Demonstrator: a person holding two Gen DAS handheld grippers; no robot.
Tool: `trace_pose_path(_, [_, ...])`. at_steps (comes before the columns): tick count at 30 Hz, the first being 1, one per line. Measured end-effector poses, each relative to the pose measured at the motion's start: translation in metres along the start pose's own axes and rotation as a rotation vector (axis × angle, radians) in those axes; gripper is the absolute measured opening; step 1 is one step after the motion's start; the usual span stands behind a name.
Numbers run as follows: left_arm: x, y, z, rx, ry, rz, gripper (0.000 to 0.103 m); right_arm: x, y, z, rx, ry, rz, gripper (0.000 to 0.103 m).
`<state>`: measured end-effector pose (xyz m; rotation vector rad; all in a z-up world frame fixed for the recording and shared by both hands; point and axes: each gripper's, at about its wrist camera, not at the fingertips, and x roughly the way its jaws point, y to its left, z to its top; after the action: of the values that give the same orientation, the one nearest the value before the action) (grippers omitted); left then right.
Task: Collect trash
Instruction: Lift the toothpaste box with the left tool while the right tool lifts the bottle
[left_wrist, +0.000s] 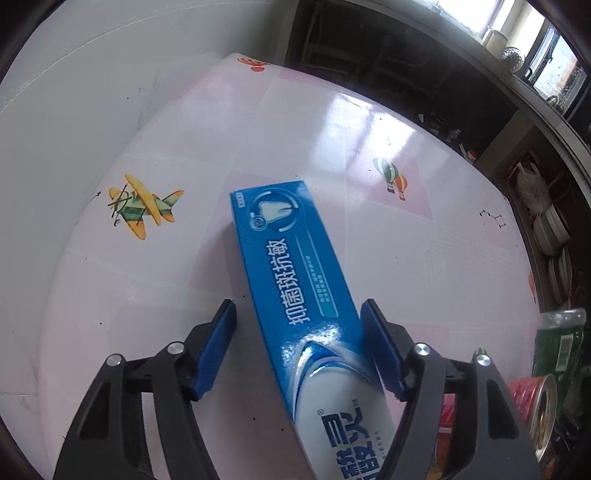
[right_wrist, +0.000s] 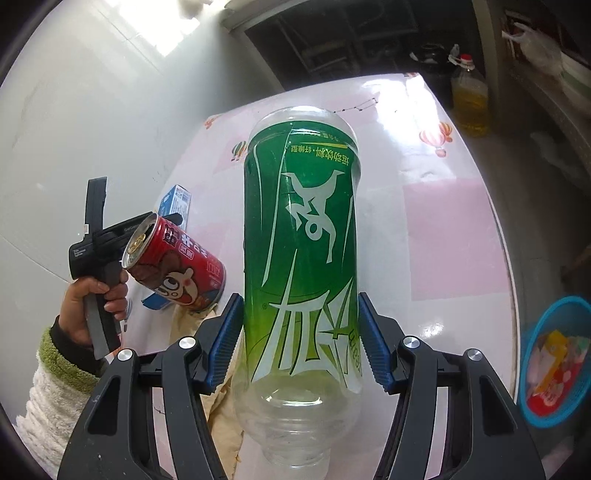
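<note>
L gripper (left_wrist: 297, 308) is spread, not pinching yet: the box (left_wrist: 288, 258) lies flat on the counter (left_wrist: 424, 258) between its jaws. The box's long axis runs straight out along the gripper's pointing line, slightly skewed. It's off-centre: R pad (left_wrist: 376, 343) looks to be touching the box edge, L pad (left_wrist: 218, 347) is apart w/ counter showing in the gap. We judge the squeeze only needs that gap taken up, no re-aim.

R gripper (right_wrist: 299, 299) pinches the bottle (right_wrist: 303, 221), pads on both sides of the green label, neck end toward the camera, base pointing away, held clear of the counter.

A can (right_wrist: 177, 266) lies on its side near the box, in front of the hand (right_wrist: 92, 306) holding the L gripper.

The basket (right_wrist: 523, 369), w/ wrappers already in it, sits low beside the counter, to the R of the R gripper. So the R hand is nearer to it; we'd expect the bottle dropped in first.
</note>
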<state>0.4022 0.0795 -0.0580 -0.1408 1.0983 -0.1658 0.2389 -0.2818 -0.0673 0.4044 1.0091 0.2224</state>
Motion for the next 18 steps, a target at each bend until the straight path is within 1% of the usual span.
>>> trace_pose_path(1, [-0.004, 0.003, -0.002, 0.004, -0.004, -0.004, 0.058, -0.001, 0.000, 0.001, -0.005, -0.001, -0.004, 0.058])
trace_pose_path(4, [-0.012, 0.009, -0.012, 0.036, 0.001, -0.010, 0.055, 0.001, 0.005, -0.001, -0.020, 0.005, -0.014, 0.058])
trace_pose_path(8, [-0.027, 0.013, -0.038, 0.096, 0.019, -0.040, 0.053, 0.002, 0.008, -0.005, -0.037, 0.019, -0.045, 0.058])
trace_pose_path(11, [-0.044, 0.020, -0.068, 0.115, 0.026, -0.064, 0.053, -0.001, 0.010, -0.014, -0.038, 0.029, -0.063, 0.058])
trace_pose_path(18, [-0.087, 0.017, -0.152, 0.137, 0.018, -0.104, 0.053, -0.013, 0.017, -0.037, -0.056, 0.050, -0.089, 0.058])
